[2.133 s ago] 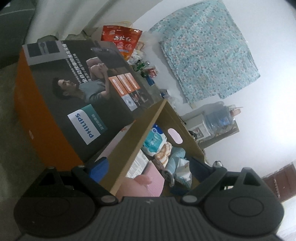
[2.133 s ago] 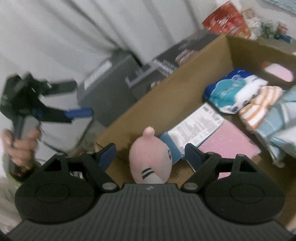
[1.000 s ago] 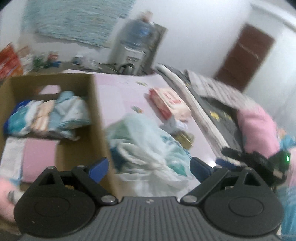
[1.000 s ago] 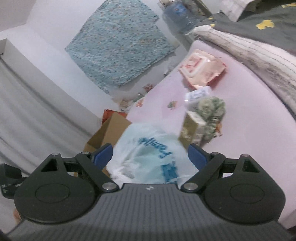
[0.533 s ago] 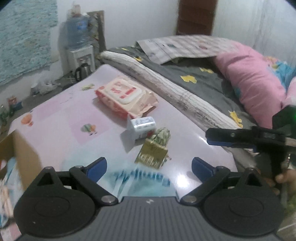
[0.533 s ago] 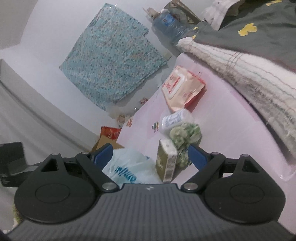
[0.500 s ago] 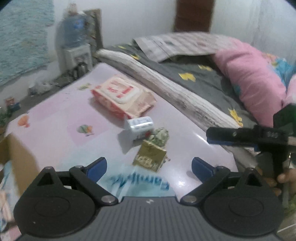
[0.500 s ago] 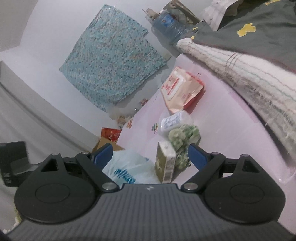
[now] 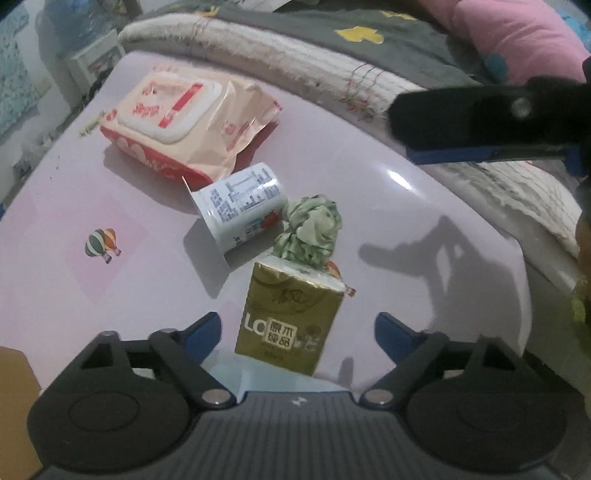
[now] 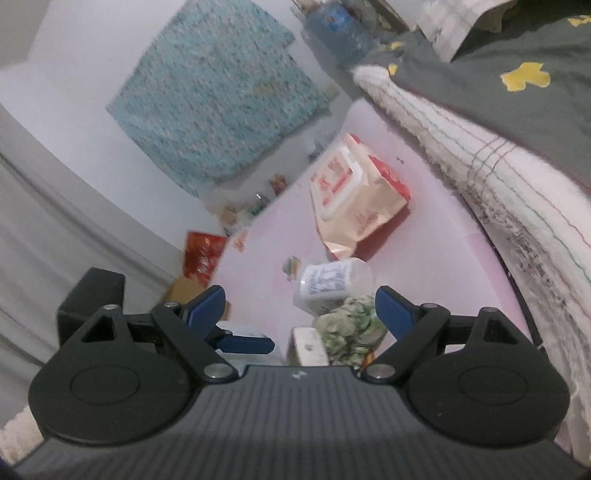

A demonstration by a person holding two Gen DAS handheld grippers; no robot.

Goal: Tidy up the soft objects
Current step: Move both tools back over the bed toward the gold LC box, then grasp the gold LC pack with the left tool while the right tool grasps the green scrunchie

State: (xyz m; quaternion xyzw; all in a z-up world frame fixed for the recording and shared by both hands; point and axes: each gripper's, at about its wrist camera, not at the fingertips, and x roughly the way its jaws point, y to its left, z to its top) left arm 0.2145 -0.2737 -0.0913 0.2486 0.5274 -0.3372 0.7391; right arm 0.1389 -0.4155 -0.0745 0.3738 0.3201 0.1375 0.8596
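The left gripper [image 9: 297, 334] points steeply down at the pink table [image 9: 110, 192]. Its fingers [image 9: 201, 330] stand wide and are closing, with the near end of a gold tissue pack [image 9: 291, 314] between them; the pads do not touch it. The pack lies on the table. Touching its far end is a crumpled green cloth [image 9: 312, 230], and just beside that a white cup [image 9: 240, 206] lies on its side. Farther off sits a peach wet-wipes pack [image 9: 184, 118], its crinkled end near the cup.

The right gripper [image 10: 299, 308] looks along the table from low down, fingers [image 10: 391, 314] spread wide with nothing gripped; the green cloth and the cup show between them. The left gripper's blue fingertip shows at the lower left.

Beyond the table lies a bed with a white quilt [image 9: 332, 70], a grey blanket and a pink pillow [image 9: 517, 33]. A teal patterned cloth [image 10: 218, 99] hangs on the far wall.
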